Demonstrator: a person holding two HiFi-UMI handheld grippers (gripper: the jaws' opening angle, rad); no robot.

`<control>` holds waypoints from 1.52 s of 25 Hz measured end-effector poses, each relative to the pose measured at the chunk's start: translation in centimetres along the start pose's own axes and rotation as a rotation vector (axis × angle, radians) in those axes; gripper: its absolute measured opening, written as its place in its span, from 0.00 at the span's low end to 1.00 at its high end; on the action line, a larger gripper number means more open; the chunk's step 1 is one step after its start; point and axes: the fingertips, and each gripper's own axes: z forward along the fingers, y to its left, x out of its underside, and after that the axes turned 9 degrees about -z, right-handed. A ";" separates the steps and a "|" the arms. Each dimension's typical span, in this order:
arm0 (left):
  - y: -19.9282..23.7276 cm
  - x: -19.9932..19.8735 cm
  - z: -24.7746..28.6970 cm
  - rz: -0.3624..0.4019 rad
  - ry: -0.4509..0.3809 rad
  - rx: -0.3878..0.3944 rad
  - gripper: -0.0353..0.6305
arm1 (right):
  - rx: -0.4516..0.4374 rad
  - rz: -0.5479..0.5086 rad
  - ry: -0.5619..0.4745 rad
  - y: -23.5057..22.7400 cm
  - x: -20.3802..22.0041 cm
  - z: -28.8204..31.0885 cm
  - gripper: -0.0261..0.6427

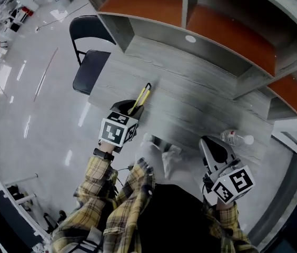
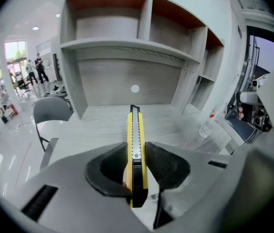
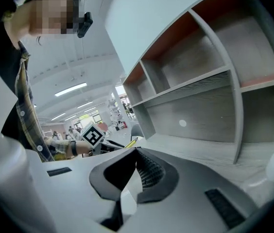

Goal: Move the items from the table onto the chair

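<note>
- One chair (image 1: 89, 67) stands at your far left. It is black with a dark seat, set just off the table's left end, and nothing lies on the seat.
- Left of the chair is open, glossy pale floor. In the left gripper view people stand far off down the room.
- Your left gripper (image 1: 136, 108) has its jaws clamped on the one yellow utility knife (image 1: 142, 96). The pads grip its black rear end, and the long body sticks out ahead over the left part of the table, toward the shelves.
- The one table (image 1: 190, 96) is grey wood-grain. Its left edge runs beside the chair, and its near edge runs between your two grippers.
- A shelf unit (image 1: 201, 41) with orange-brown panels closes off the whole back of the table, so the open room lies to your left and toward you.
- Your right gripper (image 1: 206, 142) has its jaws pressed together with nothing between them. It sits over the near right part of the table.
- One clear plastic bottle (image 1: 236, 137) with a white cap lies on its side on the table, just beside your right gripper and near the table's right end.
</note>
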 end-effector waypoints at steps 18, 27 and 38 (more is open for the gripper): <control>19.8 6.0 -14.1 -0.323 -0.189 -0.287 0.23 | -0.249 -0.044 0.062 10.4 -2.0 15.1 0.07; 35.7 3.8 -11.2 -0.265 -0.111 -0.229 0.23 | -0.177 -0.031 0.087 16.1 -3.2 31.4 0.07; 50.4 6.6 -2.1 -0.229 0.040 -0.200 0.23 | -0.293 -0.080 0.207 24.9 -1.0 50.4 0.07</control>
